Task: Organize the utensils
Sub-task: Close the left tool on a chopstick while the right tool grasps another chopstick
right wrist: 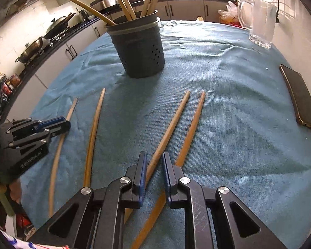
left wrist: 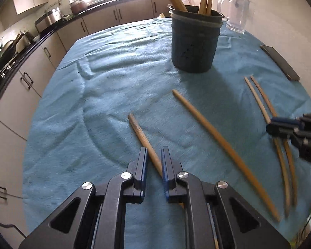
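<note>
Leftward, along the wall, kitchen cabinets (left wrist: 27,78) run under a dark countertop (left wrist: 41,39) that carries a wok (right wrist: 58,26), a steel pot (left wrist: 52,16) and a smaller pan by the bright window. Everything I work on sits on a table covered with a wrinkled blue cloth (left wrist: 114,78).

On the cloth, my left gripper (left wrist: 154,153) is clamped on a worn wooden stick (left wrist: 142,137), its rounded end pointing away from me and the blue pads pressing its sides. Next to that lies a longer wooden utensil handle (left wrist: 224,147), loose on the cloth. Behind it stands the dark utensil holder (left wrist: 194,41), upright, with several wooden handles leaning out of it.

Further right, my right gripper (right wrist: 153,159) is closed around the left one of a pair of wooden sticks (right wrist: 170,128); the other stick of the pair (right wrist: 191,128) lies just beside it, passing under the right finger. Beyond these, at the far right edge of the table, a clear glass jug (right wrist: 261,22) stands near the wall, and a phone in a dark case (right wrist: 300,101) lies flat on the cloth, well apart from the utensils.
</note>
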Available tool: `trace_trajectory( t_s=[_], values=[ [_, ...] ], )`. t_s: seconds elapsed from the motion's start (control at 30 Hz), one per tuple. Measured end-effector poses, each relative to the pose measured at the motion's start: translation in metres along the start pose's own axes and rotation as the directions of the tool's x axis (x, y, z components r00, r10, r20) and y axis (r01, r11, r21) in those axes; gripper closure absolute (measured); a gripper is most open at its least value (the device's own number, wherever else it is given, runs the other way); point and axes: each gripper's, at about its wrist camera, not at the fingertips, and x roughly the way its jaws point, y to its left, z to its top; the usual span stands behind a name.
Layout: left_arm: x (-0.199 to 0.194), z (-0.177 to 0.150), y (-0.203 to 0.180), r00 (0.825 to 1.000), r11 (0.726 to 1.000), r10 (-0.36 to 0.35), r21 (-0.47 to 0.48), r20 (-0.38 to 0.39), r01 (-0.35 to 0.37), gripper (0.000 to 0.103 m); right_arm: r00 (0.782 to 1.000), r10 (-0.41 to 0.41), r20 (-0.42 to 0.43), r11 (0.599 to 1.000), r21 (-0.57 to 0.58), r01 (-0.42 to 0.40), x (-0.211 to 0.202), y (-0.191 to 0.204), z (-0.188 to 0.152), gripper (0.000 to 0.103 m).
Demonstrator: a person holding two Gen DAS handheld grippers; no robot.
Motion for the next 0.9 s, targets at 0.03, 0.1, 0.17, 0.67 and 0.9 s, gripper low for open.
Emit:
trace_trajectory(
  t_s=[0.03,0.1,0.17,0.67,0.9],
  values=[
    [-0.002,-0.002,0.005,1.000,1.000,-0.016,-0.003,-0.003,0.016,0.091,1.000,0.002,-0.005,1.000,0.005,-0.002,0.001,-0.001,0.002,0.085],
    [-0.004,-0.002,0.013,1.000,0.999,-0.028,-0.023,-0.006,0.028,0.091,1.000,-0.013,-0.009,1.000,0.012,0.013,0.002,-0.003,0.007,0.079],
    [-0.004,0.001,0.021,0.999,0.998,-0.039,-0.059,-0.005,0.038,0.091,0.999,-0.041,-0.013,0.999,0.016,0.041,0.005,-0.004,0.014,0.072],
    [0.028,0.036,0.053,0.990,0.968,-0.131,-0.223,-0.045,0.117,0.090,0.985,-0.157,-0.073,0.987,0.018,0.158,0.036,-0.008,0.070,0.074],
    [0.036,0.047,0.054,0.992,0.968,-0.118,-0.229,-0.039,0.106,0.090,0.977,-0.206,-0.059,0.979,-0.016,0.205,0.047,0.003,0.080,0.086]
  ],
)
